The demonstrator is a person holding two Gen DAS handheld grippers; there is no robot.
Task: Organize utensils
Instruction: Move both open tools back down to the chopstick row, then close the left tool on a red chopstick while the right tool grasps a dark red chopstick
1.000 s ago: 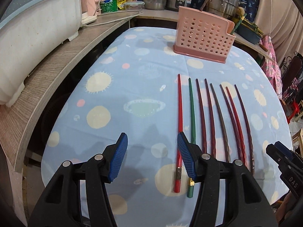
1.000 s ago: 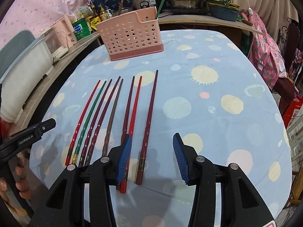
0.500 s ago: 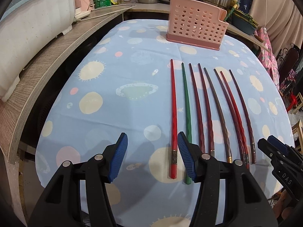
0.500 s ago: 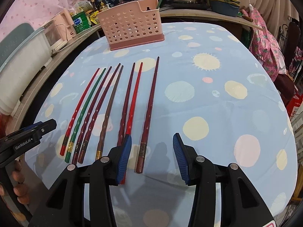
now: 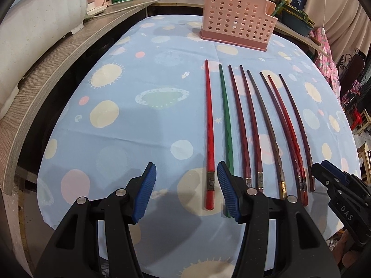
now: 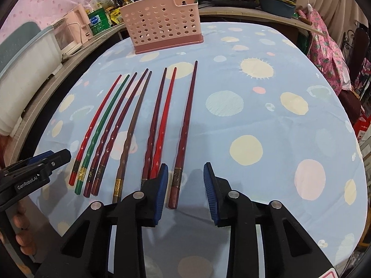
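Note:
Several chopsticks lie side by side on the blue dotted tablecloth point(image 5: 139, 139), handles towards me: a bright red one point(image 5: 209, 129) at the left, a green one point(image 5: 226, 120), then dark red and brown ones, with a dark maroon one point(image 6: 185, 125) at the right end. A pink perforated utensil holder point(image 5: 237, 20) stands at the far edge; it also shows in the right wrist view point(image 6: 162, 27). My left gripper point(image 5: 186, 194) is open, with the red chopstick's handle between its fingers. My right gripper point(image 6: 185, 190) is open over the maroon chopstick's handle.
A wooden counter point(image 5: 58, 69) runs along the left with a white tub point(image 5: 34, 18) on it. Pots, bottles and a blue basin point(image 6: 276, 4) stand behind the table. Pink floral cloth point(image 6: 324, 39) hangs at the right.
Both grippers have drawn back towards the near table edge and dropped lower over the chopstick handles. Both stay open. The chopsticks have not moved.

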